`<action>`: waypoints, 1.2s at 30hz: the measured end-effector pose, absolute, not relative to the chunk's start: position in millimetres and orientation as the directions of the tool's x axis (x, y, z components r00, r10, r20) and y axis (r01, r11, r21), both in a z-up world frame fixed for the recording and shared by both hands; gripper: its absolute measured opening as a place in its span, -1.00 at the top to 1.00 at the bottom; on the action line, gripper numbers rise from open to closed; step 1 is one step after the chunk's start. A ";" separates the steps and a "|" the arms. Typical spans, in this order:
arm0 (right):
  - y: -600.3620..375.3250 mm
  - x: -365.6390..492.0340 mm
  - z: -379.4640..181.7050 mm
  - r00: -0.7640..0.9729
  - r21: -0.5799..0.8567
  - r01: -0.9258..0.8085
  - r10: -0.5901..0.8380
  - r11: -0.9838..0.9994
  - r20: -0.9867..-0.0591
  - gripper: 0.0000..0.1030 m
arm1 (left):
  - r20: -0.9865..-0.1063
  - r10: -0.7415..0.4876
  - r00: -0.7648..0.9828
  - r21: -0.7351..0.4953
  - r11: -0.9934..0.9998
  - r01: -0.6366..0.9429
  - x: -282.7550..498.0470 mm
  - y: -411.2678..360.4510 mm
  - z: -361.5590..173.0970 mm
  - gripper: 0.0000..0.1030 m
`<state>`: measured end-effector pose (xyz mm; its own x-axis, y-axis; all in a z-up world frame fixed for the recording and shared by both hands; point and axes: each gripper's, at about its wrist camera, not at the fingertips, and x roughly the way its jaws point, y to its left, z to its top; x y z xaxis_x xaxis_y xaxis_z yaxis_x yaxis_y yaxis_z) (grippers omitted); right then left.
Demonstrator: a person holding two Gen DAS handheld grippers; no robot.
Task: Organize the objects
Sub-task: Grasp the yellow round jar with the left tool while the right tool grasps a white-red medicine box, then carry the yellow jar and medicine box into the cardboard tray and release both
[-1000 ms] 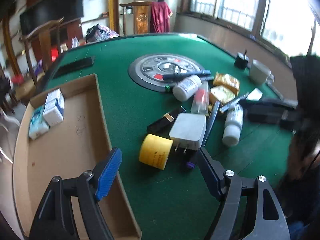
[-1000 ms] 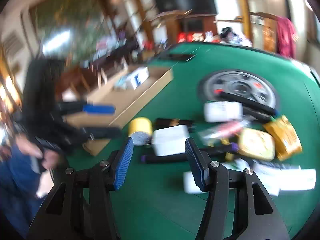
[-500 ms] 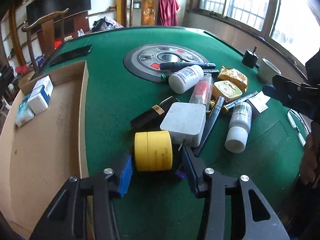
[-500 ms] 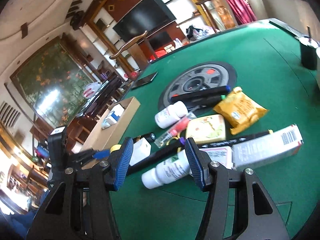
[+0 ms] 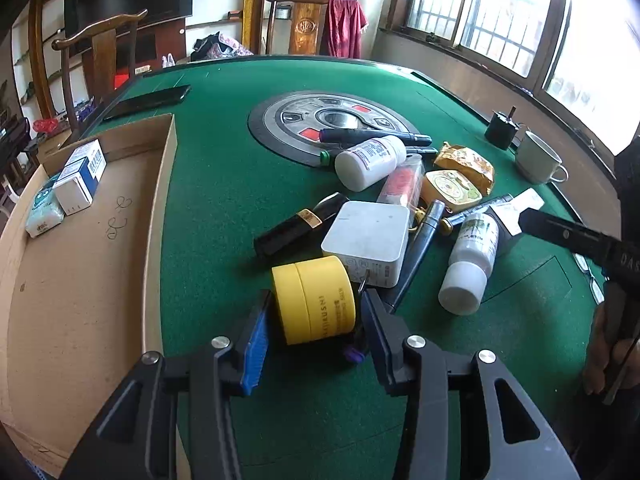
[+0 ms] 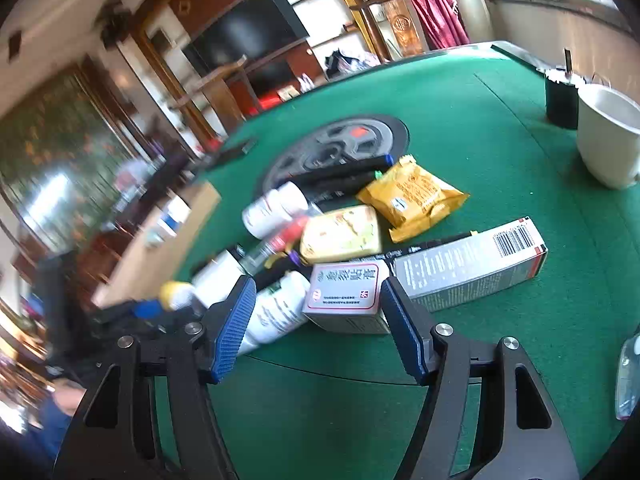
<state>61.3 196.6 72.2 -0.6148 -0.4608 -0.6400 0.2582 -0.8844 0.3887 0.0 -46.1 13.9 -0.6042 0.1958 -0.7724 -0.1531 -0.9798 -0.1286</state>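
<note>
A yellow round jar (image 5: 314,300) lies on its side on the green table. My left gripper (image 5: 316,320) has its two fingers around the jar, close to its ends; I cannot tell if they press on it. Behind it lie a white charger block (image 5: 366,238), a black lipstick tube (image 5: 300,226), white pill bottles (image 5: 370,162) and pens. My right gripper (image 6: 318,328) is open, just in front of a small grey medicine box (image 6: 346,294) and a long grey box (image 6: 472,264).
A cardboard tray (image 5: 80,248) on the left holds small boxes (image 5: 80,176) and a tissue pack. A white mug (image 6: 608,134) and black holder (image 6: 560,98) stand at the right. A round grey disc (image 5: 328,120) marks the table centre. A phone (image 5: 148,100) lies at the back left.
My left gripper moved forward and narrowed around the yellow jar. My right gripper swung in toward the small grey medicine box.
</note>
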 end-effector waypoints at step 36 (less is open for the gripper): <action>187.2 83.3 81.3 -0.634 0.259 0.190 -0.320 -0.947 -0.704 0.11 | -0.755 0.227 -0.616 -0.177 -0.974 -0.142 11.5 -45.0 28.1 0.39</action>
